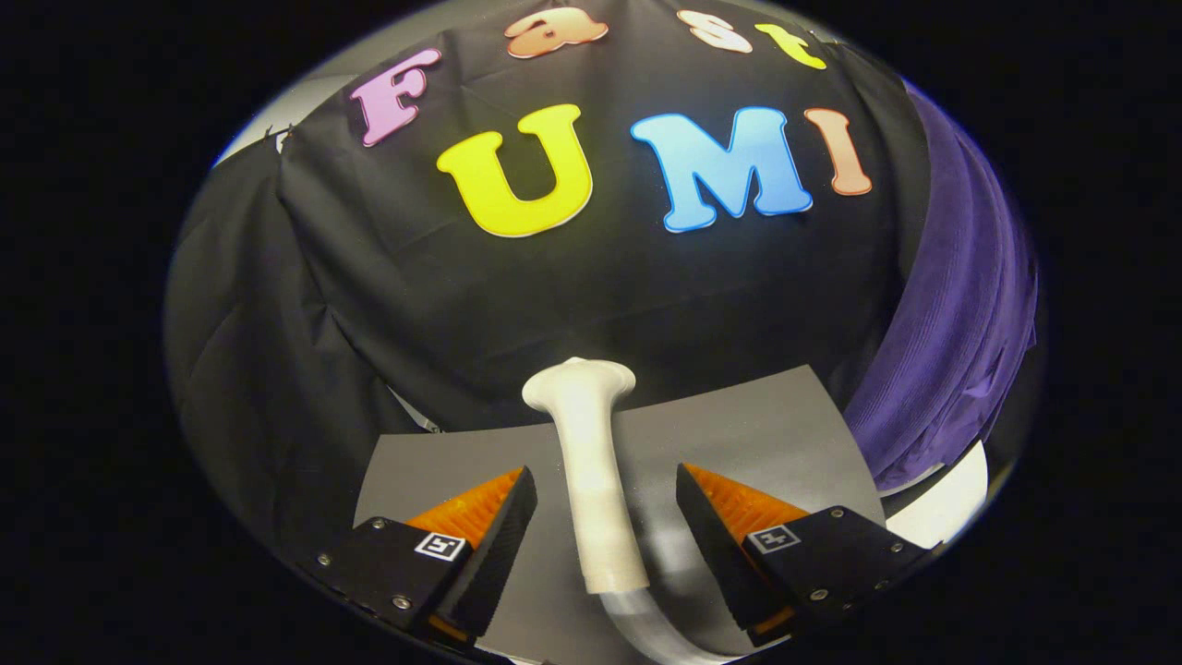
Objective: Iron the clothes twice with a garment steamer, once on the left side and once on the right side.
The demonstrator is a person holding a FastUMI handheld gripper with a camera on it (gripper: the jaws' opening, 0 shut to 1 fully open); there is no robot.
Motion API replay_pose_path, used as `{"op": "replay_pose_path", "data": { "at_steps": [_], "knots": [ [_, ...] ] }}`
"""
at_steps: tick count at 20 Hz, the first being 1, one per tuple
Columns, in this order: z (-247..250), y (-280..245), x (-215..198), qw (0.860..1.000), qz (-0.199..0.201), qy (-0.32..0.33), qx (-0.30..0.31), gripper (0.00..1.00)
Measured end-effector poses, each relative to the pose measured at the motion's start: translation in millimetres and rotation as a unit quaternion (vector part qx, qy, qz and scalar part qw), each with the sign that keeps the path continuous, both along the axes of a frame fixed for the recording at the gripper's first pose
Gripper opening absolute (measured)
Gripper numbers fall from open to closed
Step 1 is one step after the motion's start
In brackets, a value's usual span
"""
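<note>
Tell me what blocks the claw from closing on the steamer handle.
Nothing visible does. The white steamer handle lies on the grey mat, directly between the open claw's fingers, with a bare gap on each side.

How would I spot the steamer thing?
Find the grey mat before the black cloth wall. On it, between the open gripper fingers, lies the steamer. It is the only white thing: a long handle with a flared head, unlike the purple cloth.
</note>
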State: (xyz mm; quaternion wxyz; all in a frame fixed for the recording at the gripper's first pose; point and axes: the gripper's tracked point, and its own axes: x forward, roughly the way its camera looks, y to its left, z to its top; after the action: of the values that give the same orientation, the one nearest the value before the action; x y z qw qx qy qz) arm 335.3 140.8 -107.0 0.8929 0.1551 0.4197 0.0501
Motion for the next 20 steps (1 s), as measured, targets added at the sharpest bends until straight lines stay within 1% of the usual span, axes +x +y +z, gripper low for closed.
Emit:
{"op": "replay_pose_path", "data": {
  "at_steps": [5, 7, 9, 10, 11, 12, 13, 15, 18, 20],
  "knots": [
    [-45.2, 22.5, 12.2, 0.997, 0.026, 0.073, 0.002, 0.93],
    [-49.0, 21.8, 21.5, 0.998, 0.020, 0.066, -0.008, 0.92],
    [-52.8, 13.1, 19.3, 0.997, 0.009, 0.066, -0.036, 0.86],
    [-52.8, 10.1, 18.0, 0.997, 0.006, 0.060, -0.050, 0.79],
    [-55.0, 6.1, 18.1, 0.996, 0.005, 0.060, -0.066, 0.69],
    [-54.3, 7.2, 16.1, 0.996, 0.010, 0.053, -0.074, 0.63],
    [-54.6, 7.0, 15.9, 0.996, 0.015, 0.047, -0.078, 0.52],
    [-57.1, 9.1, 16.4, 0.995, 0.020, 0.030, -0.090, 0.49],
    [-59.8, 8.1, 16.9, 0.992, 0.016, 0.003, -0.124, 0.47],
    [-56.9, 6.8, 15.6, 0.992, 0.010, -0.004, -0.128, 0.45]
  ]
}}
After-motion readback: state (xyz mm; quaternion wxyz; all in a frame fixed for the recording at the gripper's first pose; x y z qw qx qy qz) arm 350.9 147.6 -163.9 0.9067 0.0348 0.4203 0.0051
